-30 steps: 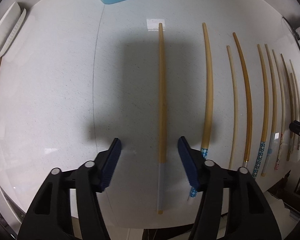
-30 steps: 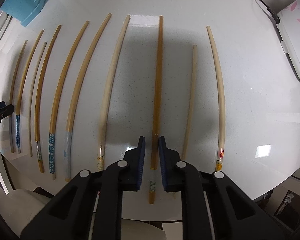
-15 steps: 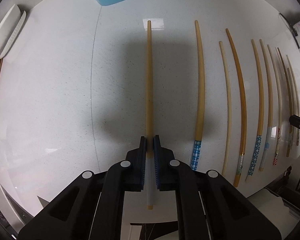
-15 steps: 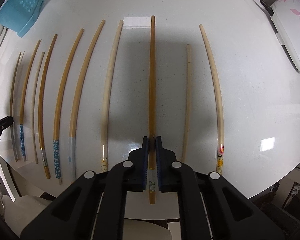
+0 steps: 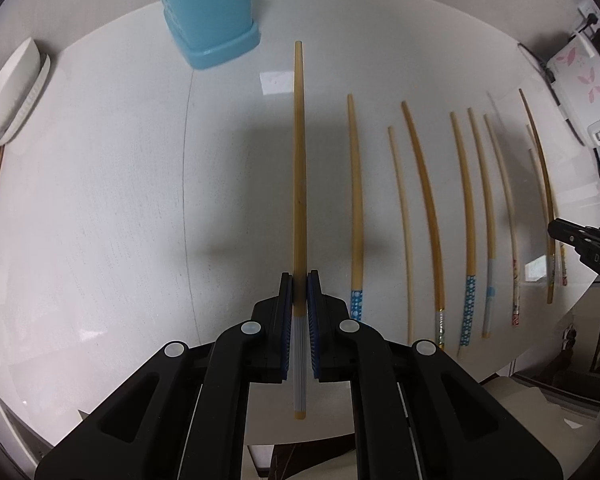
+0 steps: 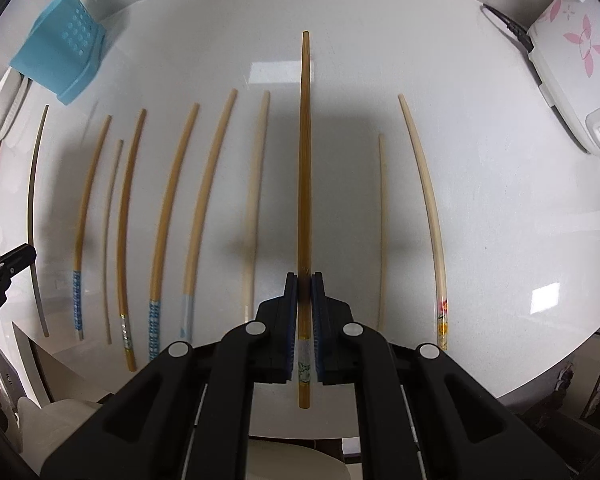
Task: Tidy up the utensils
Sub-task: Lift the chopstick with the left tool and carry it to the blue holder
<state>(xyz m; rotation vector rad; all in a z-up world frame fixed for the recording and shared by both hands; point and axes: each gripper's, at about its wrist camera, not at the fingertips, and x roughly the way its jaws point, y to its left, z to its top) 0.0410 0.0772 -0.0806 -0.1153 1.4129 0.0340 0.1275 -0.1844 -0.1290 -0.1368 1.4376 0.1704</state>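
At far left, a blue holder is standing on the white desk. Beside it, the left tool is clamping a tan chopstick with a grey ribbed end, lifted off the desk. Loose chopsticks are lying in a row between. Farther right, the right tool is gripping a darker amber chopstick with a floral band, raised too.

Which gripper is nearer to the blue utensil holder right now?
Left. The left gripper, shut on a grey-handled chopstick, has the blue utensil holder close ahead, slightly left. The right gripper, holding another chopstick, sees the holder far off to its left.
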